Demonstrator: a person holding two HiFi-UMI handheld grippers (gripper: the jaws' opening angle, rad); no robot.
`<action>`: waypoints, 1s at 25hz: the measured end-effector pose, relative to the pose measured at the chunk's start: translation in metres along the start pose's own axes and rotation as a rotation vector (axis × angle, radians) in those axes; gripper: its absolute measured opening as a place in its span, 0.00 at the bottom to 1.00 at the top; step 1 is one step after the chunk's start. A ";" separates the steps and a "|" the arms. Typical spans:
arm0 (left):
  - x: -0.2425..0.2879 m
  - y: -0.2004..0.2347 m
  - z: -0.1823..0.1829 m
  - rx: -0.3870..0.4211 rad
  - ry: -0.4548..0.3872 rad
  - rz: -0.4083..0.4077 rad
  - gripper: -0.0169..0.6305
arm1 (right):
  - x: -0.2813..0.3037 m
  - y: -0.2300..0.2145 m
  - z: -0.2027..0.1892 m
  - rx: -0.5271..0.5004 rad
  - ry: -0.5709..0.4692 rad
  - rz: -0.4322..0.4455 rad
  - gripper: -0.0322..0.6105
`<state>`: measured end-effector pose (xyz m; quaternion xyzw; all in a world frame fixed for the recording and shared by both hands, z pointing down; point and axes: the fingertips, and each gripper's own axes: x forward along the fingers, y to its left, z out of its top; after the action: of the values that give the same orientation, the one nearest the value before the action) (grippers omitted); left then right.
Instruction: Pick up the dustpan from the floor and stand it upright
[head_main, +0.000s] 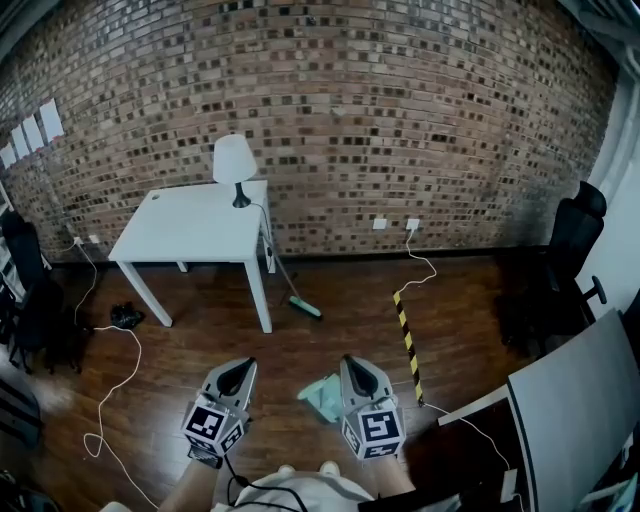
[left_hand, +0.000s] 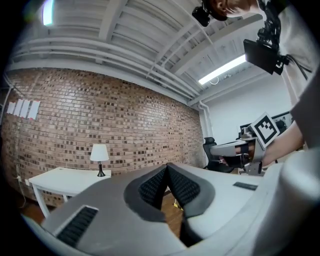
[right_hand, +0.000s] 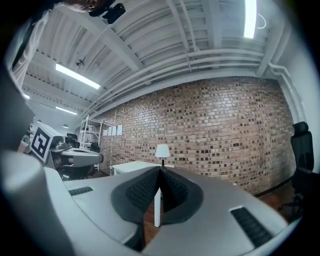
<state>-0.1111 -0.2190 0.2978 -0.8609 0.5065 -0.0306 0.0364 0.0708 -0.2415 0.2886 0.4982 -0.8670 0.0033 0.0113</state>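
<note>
The left tool (head_main: 238, 364) is closed: in the left gripper view its ribbed pads (left_hand: 155, 184) meet at the tip with nothing between them. The right tool (head_main: 353, 362) is likewise closed and empty, and its pads (right_hand: 175, 187) meet at the tip in the right gripper view. Both tools are held level, side by side and apart, and point toward the brick wall (head_main: 400, 120). The dustpan (head_main: 322, 396), pale green, is on the wooden floor (head_main: 330, 340) between the two tools in the head view. It sits just beside the right tool, which hides part of it, and neither tool touches it. Whether it is upright or flat cannot be told from this view. A white worktop (head_main: 190, 228) stands against the wall and carries a lamp (head_main: 235, 165). A broom with a green head (head_main: 305, 308) leans at the worktop's right front leg. A yellow-and-black striped strip (head_main: 407, 342) lies on the floor to the right of the dustpan. A white cable (head_main: 115, 385) trails across the floor on the left.
</note>
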 end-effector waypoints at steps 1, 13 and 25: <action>-0.004 0.001 0.001 -0.001 -0.005 -0.004 0.02 | -0.004 0.003 0.001 0.003 0.007 -0.005 0.02; -0.063 -0.003 -0.043 0.068 0.085 -0.018 0.02 | -0.070 0.030 -0.019 0.018 -0.014 -0.045 0.02; -0.237 -0.205 -0.001 0.027 -0.026 -0.003 0.02 | -0.317 0.082 -0.003 0.065 -0.066 0.026 0.02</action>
<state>-0.0480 0.0877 0.3145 -0.8615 0.5042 -0.0264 0.0547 0.1596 0.0736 0.2853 0.4868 -0.8727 0.0153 -0.0338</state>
